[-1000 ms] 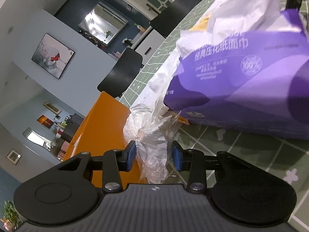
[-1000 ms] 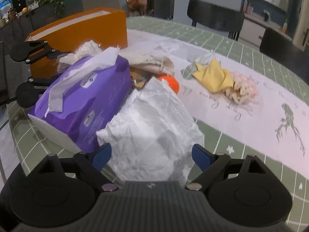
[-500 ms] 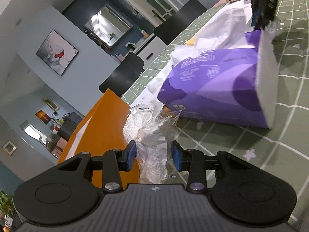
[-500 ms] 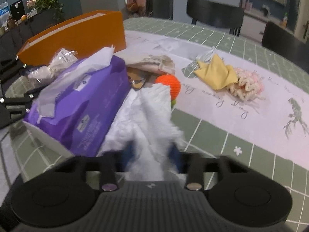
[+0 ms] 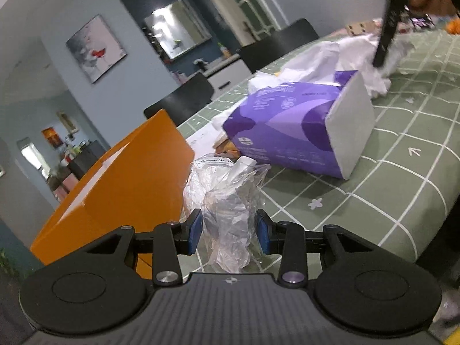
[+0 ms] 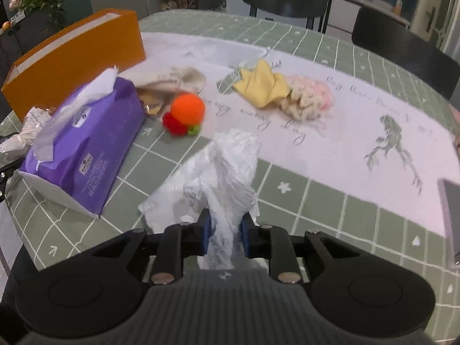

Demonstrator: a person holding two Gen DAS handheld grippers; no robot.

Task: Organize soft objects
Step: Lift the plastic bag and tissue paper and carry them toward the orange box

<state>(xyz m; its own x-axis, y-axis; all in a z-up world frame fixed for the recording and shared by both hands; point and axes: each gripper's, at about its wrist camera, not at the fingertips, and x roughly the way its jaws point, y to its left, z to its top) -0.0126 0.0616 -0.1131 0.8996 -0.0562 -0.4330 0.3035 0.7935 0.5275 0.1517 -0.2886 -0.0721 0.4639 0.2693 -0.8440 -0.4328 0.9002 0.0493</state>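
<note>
**Trainee:** Soft objects first, then: what am I holding right now?

**Coach:** Your right gripper point(image 6: 224, 234) has just clamped down and eased a touch; its pads pinch the gathered neck of the white plastic bag point(image 6: 214, 178), and the rest of the bag billows ahead of the fingers. You grip the bunched part because a loose sheet would likely slip out. Your left gripper point(image 5: 229, 232) stands at a middling width with the crumpled clear plastic bag point(image 5: 227, 195) between the blue pads point(image 5: 195, 231). The film fills the gap and looks lightly squeezed.

**Trainee:** What lies beyond them?

**Coach:** Just ahead and to the left of your right gripper sits the purple tissue pack point(image 6: 86, 141), a sheet poking from its top. Past it an orange ball point(image 6: 187, 108) touches a red and green bit. Further ahead, a yellow cloth point(image 6: 261, 87) overlaps a fluffy cream and pink piece point(image 6: 310, 100). A beige pouch point(image 6: 172, 82) lies behind the tissue pack.

**Trainee:** And where do they go?

**Coach:** My guess is the orange box point(image 5: 120, 184), close on your left gripper's left, its open top within reach. You hold the clear bag just beside its wall, so that drop looks like the nearest next move. The green checked tablecloth point(image 6: 330, 201) carries everything else.
</note>
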